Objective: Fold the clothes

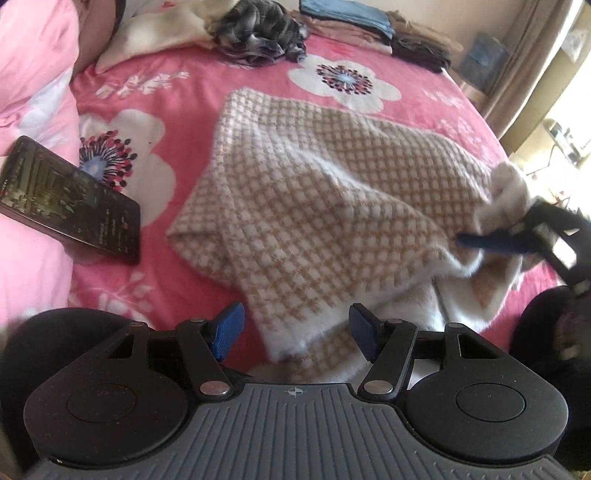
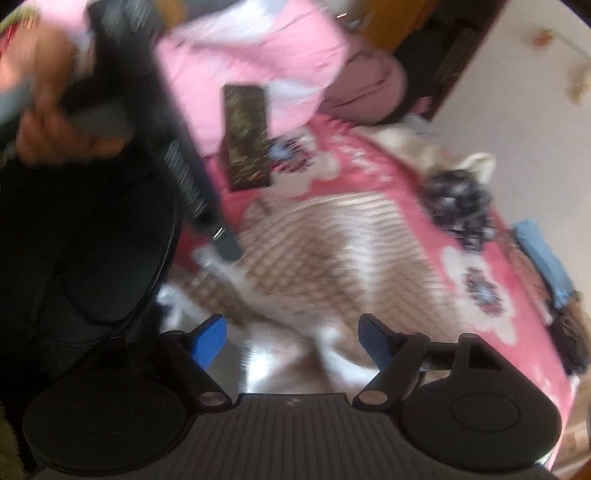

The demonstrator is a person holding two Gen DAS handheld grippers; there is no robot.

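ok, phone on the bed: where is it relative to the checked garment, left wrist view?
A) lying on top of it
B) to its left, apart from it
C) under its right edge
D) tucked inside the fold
B: the phone lies left of the checked garment, with bare pink bedspread between them.

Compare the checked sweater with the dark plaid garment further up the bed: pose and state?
The checked sweater is beige and white, spread partly folded mid-bed; the plaid garment is dark grey, bunched in a heap by the folded stack. The sweater lies before both open grippers; the plaid lies untouched. Both rest on the pink floral blanket.
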